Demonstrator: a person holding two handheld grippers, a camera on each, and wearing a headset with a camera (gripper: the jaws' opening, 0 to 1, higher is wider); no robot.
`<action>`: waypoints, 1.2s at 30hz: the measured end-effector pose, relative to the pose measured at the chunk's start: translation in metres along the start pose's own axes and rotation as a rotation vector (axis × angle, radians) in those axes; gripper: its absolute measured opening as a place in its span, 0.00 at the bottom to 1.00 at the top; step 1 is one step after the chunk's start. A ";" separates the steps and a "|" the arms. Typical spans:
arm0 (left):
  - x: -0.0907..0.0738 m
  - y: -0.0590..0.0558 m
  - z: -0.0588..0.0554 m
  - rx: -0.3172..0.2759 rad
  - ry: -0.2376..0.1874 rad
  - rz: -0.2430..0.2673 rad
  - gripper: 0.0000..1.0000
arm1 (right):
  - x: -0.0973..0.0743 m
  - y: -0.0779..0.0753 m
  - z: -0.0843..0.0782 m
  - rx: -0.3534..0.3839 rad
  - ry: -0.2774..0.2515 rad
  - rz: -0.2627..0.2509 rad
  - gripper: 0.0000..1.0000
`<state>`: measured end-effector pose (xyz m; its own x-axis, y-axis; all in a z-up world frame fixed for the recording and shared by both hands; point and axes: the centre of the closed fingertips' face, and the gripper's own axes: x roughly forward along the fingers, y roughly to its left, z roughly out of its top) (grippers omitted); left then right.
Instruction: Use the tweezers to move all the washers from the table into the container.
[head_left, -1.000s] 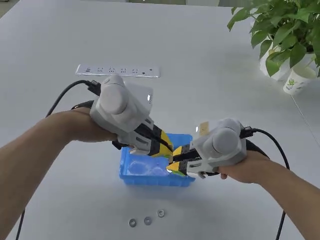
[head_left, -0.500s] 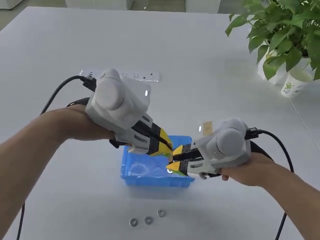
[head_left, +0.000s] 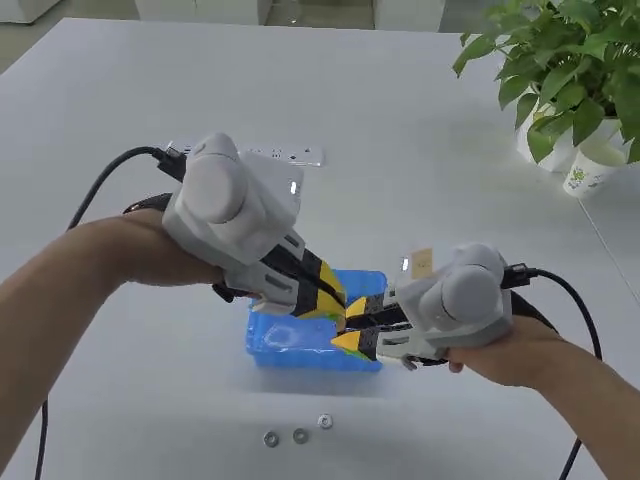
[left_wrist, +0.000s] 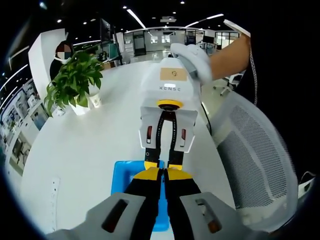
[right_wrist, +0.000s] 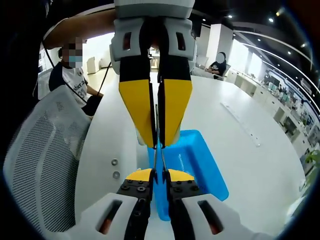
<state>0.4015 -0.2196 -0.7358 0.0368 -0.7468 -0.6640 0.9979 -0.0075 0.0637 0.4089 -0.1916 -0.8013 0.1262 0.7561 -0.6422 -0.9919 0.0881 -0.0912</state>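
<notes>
Head view first: where are the washers?
— Three of them, in a short row by the near edge of the tabletop. The blue container stands just behind them, not touching.

And the tweezers?
— The right gripper view shows a thin metal sliver that I take for the tweezers. It runs between both tongs, above the container.

So the step in hand is getting a working grip on them?
— I'd judge so. Seat them square and firm, with the tips free and pointing down toward the washers, before either side lets go. A skewed hold would make those flat rings hard to pinch.

How do the tongs stand?
— Tip to tip. The left tongs are closed to a slit and seem to pinch the tweezers. The right tongs are nearly closed around the lower end, but I can't tell whether they truly grip it.
</notes>
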 end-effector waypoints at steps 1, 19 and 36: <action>0.000 -0.001 0.000 0.001 0.001 -0.001 0.06 | 0.000 0.002 0.000 -0.001 0.001 -0.002 0.11; 0.007 -0.034 -0.013 -0.002 0.011 -0.018 0.06 | 0.007 0.035 -0.009 0.016 0.000 0.014 0.11; 0.018 -0.052 -0.029 -0.005 0.013 -0.013 0.06 | 0.020 0.056 -0.022 0.011 0.009 0.038 0.11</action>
<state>0.3517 -0.2131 -0.7725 0.0240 -0.7379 -0.6745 0.9986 -0.0145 0.0514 0.3561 -0.1862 -0.8357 0.0887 0.7531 -0.6519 -0.9961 0.0669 -0.0582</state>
